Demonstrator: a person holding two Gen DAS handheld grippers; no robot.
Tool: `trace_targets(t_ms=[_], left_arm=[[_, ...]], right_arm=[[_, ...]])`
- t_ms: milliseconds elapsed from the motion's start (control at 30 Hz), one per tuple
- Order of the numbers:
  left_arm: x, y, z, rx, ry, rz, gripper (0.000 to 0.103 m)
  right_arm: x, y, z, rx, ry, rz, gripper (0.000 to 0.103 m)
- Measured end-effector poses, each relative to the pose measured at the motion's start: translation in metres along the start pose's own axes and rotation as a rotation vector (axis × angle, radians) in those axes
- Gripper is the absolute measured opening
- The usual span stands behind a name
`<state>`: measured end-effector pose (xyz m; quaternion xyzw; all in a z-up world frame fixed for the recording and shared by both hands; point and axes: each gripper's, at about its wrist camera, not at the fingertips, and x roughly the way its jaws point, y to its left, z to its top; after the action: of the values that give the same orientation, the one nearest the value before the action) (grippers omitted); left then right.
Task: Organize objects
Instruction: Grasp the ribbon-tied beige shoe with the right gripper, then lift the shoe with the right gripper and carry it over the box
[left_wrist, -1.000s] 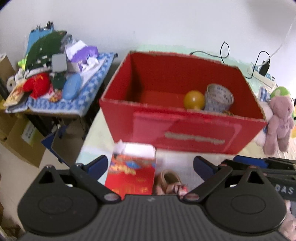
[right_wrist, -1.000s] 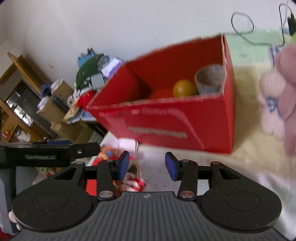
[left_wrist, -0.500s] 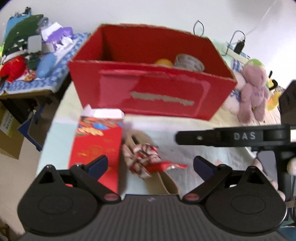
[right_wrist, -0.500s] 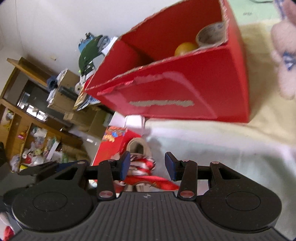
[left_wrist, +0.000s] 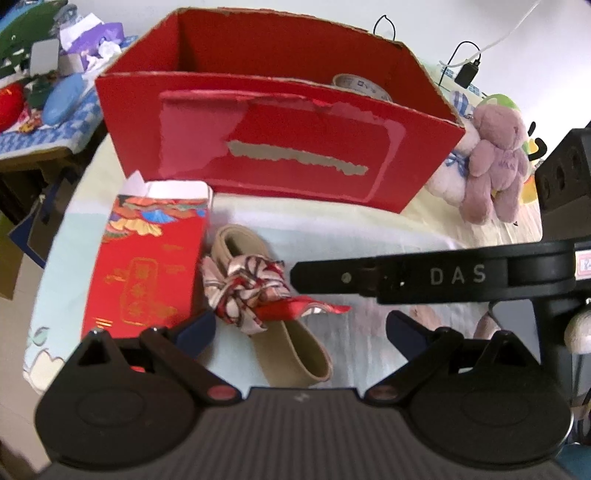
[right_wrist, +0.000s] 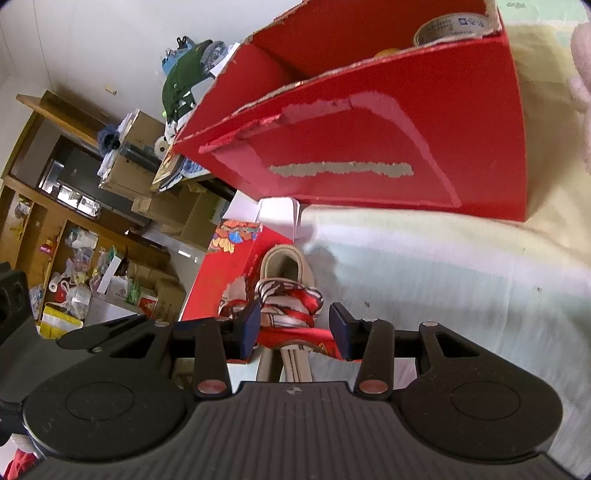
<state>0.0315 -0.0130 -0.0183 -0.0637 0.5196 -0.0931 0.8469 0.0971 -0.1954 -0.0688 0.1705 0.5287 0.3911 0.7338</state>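
Right gripper (right_wrist: 293, 325) straddles the knotted scarf (right_wrist: 290, 302) on the beige band (left_wrist: 295, 350) — jaws parted, unclamped, seemingly for pickup; left gripper (left_wrist: 299, 326) hovers spread wide — empty.

One red box (left_wrist: 280, 147), one red packet (left_wrist: 147, 266), one beige band (left_wrist: 295, 350), one knotted scarf (left_wrist: 247, 288), two plush toys (left_wrist: 495, 158), one tape roll (left_wrist: 362, 86)

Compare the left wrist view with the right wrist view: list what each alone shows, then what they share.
Left wrist only: the purple plush bear and the black charger plug.
Right wrist only: the cluttered wooden shelving.
Both: the red cardboard box, the red printed carton, the beige band with a red patterned scarf bow and the tape roll.
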Motion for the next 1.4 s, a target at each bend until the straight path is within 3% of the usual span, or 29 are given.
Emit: trace_targets(t_ms=[267, 333, 400, 567, 700, 800, 1167, 1333, 1400], left_arm=[[0.014, 0.01, -0.004, -0.044, 0.008, -0.032, 0.097], [0.016, 0.012, -0.005, -0.046, 0.005, -0.033, 0.094], [0.02, 0.013, -0.006, -0.046, 0.009, -0.042, 0.082], [0.032, 0.018, -0.01, -0.055, 0.042, -0.034, 0.075], [0.033, 0.015, -0.012, -0.035, 0.044, -0.043, 0.071], [0.033, 0.01, -0.01, -0.019, 0.045, -0.061, 0.071], [0.044, -0.035, 0.004, 0.135, 0.061, -0.14, 0.071], [0.047, -0.048, 0.008, 0.198, 0.05, -0.157, 0.08], [0.049, -0.051, 0.007, 0.22, 0.046, -0.174, 0.088]], right_arm=[[0.016, 0.009, -0.004, -0.053, 0.058, -0.002, 0.046], [0.022, 0.01, -0.004, -0.058, 0.069, -0.014, 0.046], [0.027, 0.009, -0.004, -0.048, 0.079, -0.011, 0.046], [0.037, 0.006, -0.008, -0.014, 0.104, 0.004, 0.046], [0.035, -0.003, -0.01, 0.038, 0.109, 0.04, 0.035], [0.028, -0.007, -0.01, 0.071, 0.108, 0.049, 0.03], [-0.014, -0.031, -0.021, 0.12, 0.023, -0.03, 0.027], [-0.029, -0.049, -0.025, 0.192, -0.018, -0.028, 0.023], [-0.032, -0.054, -0.026, 0.211, -0.022, -0.023, 0.022]])
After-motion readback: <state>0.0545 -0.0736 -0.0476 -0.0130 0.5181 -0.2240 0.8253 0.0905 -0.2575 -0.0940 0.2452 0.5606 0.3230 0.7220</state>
